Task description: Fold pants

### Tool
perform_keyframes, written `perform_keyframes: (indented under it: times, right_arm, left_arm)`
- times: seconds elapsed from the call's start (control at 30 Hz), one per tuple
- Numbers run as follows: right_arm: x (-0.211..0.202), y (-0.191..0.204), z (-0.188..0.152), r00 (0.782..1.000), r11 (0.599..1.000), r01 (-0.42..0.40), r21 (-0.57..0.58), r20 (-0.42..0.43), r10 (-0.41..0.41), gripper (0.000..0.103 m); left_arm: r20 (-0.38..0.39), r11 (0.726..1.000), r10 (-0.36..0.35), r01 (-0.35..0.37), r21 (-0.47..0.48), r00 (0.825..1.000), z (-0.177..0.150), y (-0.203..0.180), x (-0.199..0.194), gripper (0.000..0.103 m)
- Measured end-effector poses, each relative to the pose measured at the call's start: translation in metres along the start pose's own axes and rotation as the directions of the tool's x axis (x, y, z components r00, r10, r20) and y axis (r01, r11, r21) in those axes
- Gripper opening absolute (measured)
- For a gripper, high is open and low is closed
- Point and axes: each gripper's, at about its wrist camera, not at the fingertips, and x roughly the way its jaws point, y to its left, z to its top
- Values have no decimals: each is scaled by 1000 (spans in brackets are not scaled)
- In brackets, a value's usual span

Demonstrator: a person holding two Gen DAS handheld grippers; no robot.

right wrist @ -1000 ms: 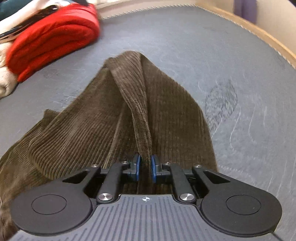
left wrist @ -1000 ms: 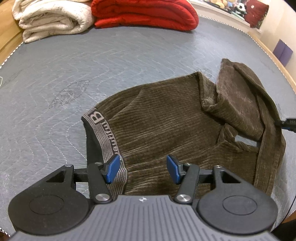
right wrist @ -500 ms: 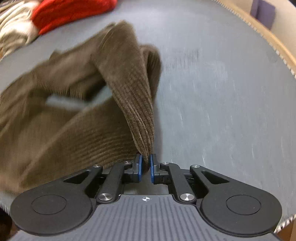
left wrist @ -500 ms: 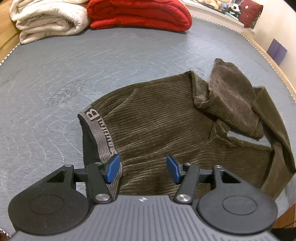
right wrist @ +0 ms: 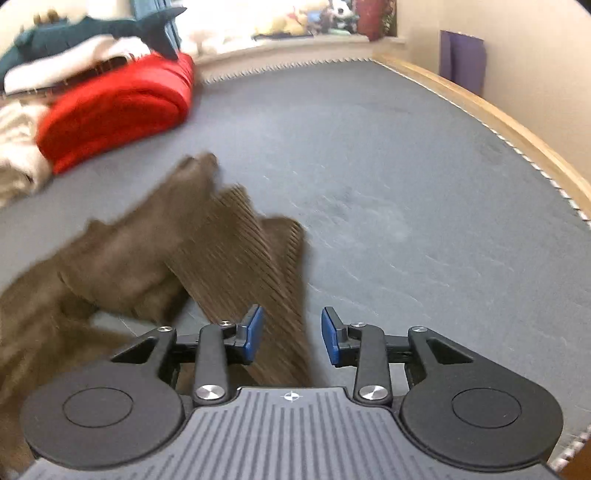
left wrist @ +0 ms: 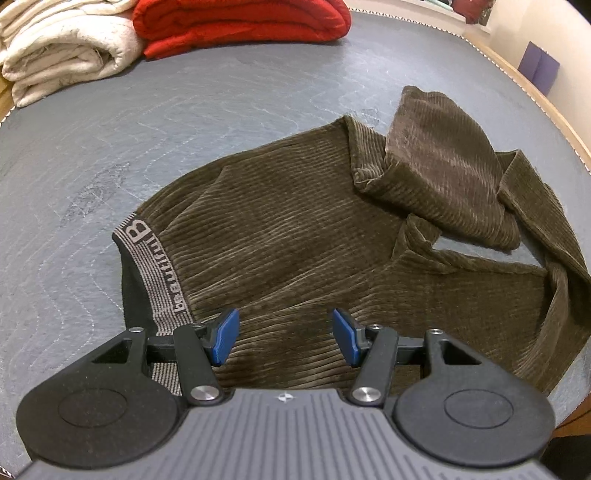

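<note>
Two hand-held grippers work over brown corduroy pants (left wrist: 295,236) spread on a grey quilted surface (left wrist: 221,110). The pants lie with the waistband (left wrist: 155,273), grey with dark lettering, at the left of the left wrist view, and the legs run off to the right, where one leg (left wrist: 443,166) is folded back over itself in a loose, crumpled flap and the other trails toward the near right edge. The left hand-held gripper (left wrist: 284,338) hovers over the cloth just beside the waistband, its blue pads (left wrist: 223,336) set well apart with nothing pinched between them. The right hand-held gripper (right wrist: 291,338) has just been opening; its jaws now stand at a moderate gap, and a strip of the pants leg (right wrist: 273,295) lies below and between the pads, close by the left one, without being pressed. This view is blurred, so the leg's folds are hard to read. At the far end of the surface sit a folded red blanket (left wrist: 240,18) and a folded cream blanket (left wrist: 62,44), side by side and well apart from the pants.
</note>
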Motion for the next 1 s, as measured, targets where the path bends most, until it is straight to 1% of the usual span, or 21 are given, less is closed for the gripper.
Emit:
perform_keyframes:
  times: [0.07, 0.13, 0.23, 0.33, 0.43, 0.47, 0.5, 0.53, 0.57, 0.6, 0.67, 0.7, 0.73, 0.77, 0.8, 0.83, 0.87, 0.9, 0.93, 0.97, 1.0]
  right_arm:
    - [15, 19, 6, 1000, 999, -10, -40, -9, 10, 42]
    - [34, 43, 9, 999, 994, -8, -109, -33, 5, 45]
    - [66, 76, 9, 995, 972, 25, -233, -83, -45, 48]
    - [93, 103, 0, 986, 923, 62, -380, -118, -115, 49]
    - [115, 125, -10, 971, 855, 105, -508, -134, -198, 50]
    - [121, 129, -13, 967, 832, 115, -542, -131, -218, 48]
    - [127, 130, -14, 963, 820, 121, -559, -136, -235, 44]
    - [133, 131, -14, 956, 812, 134, -568, -142, -258, 38]
    - [137, 130, -13, 950, 808, 155, -569, -137, -279, 15]
    - [137, 128, -10, 951, 815, 164, -555, -132, -281, 7]
    - [120, 116, 4, 968, 865, 173, -471, -80, -237, 6]
    - [106, 105, 14, 975, 891, 191, -413, -24, -220, 6]
    - [92, 91, 24, 976, 917, 214, -336, 32, -216, 6]
    - [75, 72, 35, 972, 943, 235, -235, 87, -220, 6]
    - [52, 43, 44, 956, 960, 264, -95, 154, -248, 6]
    - [35, 15, 48, 938, 955, 295, 15, 185, -292, 4]
    - [18, -21, 45, 915, 932, 329, 151, 193, -354, 1]
    - [6, -52, 38, 896, 895, 365, 255, 166, -412, 1]
    - [-3, -90, 25, 873, 834, 417, 362, 94, -478, 1]
    - [-8, -122, 10, 863, 777, 453, 437, 2, -504, 1]
    - [-9, -153, -10, 858, 719, 482, 500, -104, -503, 0]
  left_arm:
    - [-10, 1000, 1, -1, -4, 1000, 1, -1, 4, 62]
    - [-13, 1000, -5, 5, -6, 1000, 3, -4, 6, 62]
    - [-15, 1000, -11, 11, -1, 1000, 5, -9, 8, 62]
    - [-14, 1000, -20, 21, 6, 1000, 6, -15, 8, 62]
    - [-16, 1000, -14, 15, 18, 1000, 6, -18, 10, 62]
    - [-16, 1000, -13, 14, 21, 1000, 6, -17, 11, 62]
    - [-16, 1000, -9, 10, 22, 1000, 6, -16, 11, 62]
    - [-17, 1000, -6, 6, 22, 1000, 7, -15, 12, 62]
    - [-16, 1000, -3, 3, 20, 1000, 8, -12, 12, 62]
    - [-14, 1000, 1, 0, 16, 1000, 9, -8, 12, 62]
    - [-14, 1000, 7, -7, -4, 1000, 11, 0, 13, 62]
    - [-16, 1000, 5, -6, -19, 1000, 12, 4, 13, 62]
    - [-17, 1000, 0, -1, -30, 1000, 13, 7, 13, 62]
    - [-16, 999, -7, 6, -38, 1000, 14, 9, 12, 62]
    - [-13, 999, -14, 14, -40, 1000, 13, 9, 10, 62]
    - [-10, 999, -22, 21, -35, 1000, 12, 7, 8, 62]
    - [-7, 999, -31, 31, -27, 999, 11, 5, 6, 62]
    - [-4, 999, -44, 44, -15, 999, 10, 1, 3, 62]
    - [-1, 998, -60, 60, 0, 998, 8, -4, 0, 62]
    - [1, 997, -72, 72, 17, 997, 6, -9, -2, 62]
    - [2, 996, -82, 82, 42, 997, 4, -15, -5, 62]
